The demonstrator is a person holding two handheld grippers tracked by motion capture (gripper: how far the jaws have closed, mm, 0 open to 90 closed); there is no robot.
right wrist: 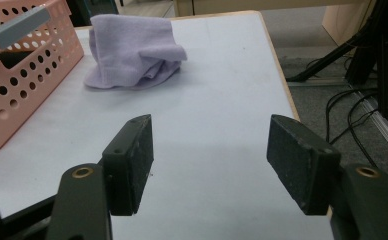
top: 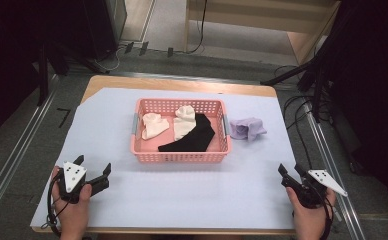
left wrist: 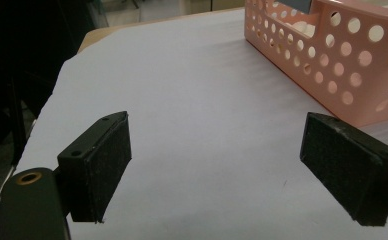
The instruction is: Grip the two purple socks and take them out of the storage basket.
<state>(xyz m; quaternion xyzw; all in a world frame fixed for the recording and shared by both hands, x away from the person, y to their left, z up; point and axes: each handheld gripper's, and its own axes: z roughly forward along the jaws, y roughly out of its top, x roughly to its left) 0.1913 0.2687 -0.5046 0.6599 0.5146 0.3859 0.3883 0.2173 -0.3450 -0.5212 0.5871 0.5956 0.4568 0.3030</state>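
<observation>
Both tongs rest low over the white table cover (top: 192, 200), each held in one hand near the person's edge: the left gripper (top: 93, 167) stands with its jaws spread wide and nothing between them, and the right gripper (top: 288, 171) is likewise wide open and empty. Ahead of the right gripper and slightly toward the centre lies the crumpled lilac cloth (top: 248, 128), loose on the cover just beside the right end of the pink basket (top: 180, 156); in the right gripper view the same lilac cloth (right wrist: 134, 52) sits well beyond the jaws, with the pink basket (right wrist: 29, 85) to its side. Ahead of the left gripper the basket's perforated wall (left wrist: 332, 65) rises near the far jaw. Inside the basket lie two cream cloths (top: 155, 125) and a black cloth (top: 194, 136). Judged from this layout, the lilac cloth appears to be the remaining piece to go into the basket. Several risks follow. A pinch taken on a single loose fold may let the bundle unroll and drag across the cover. A reach that runs too far inward may knock the light basket and shift it. A release made too low may catch the cloth on the rim, leaving part hanging outside.
</observation>
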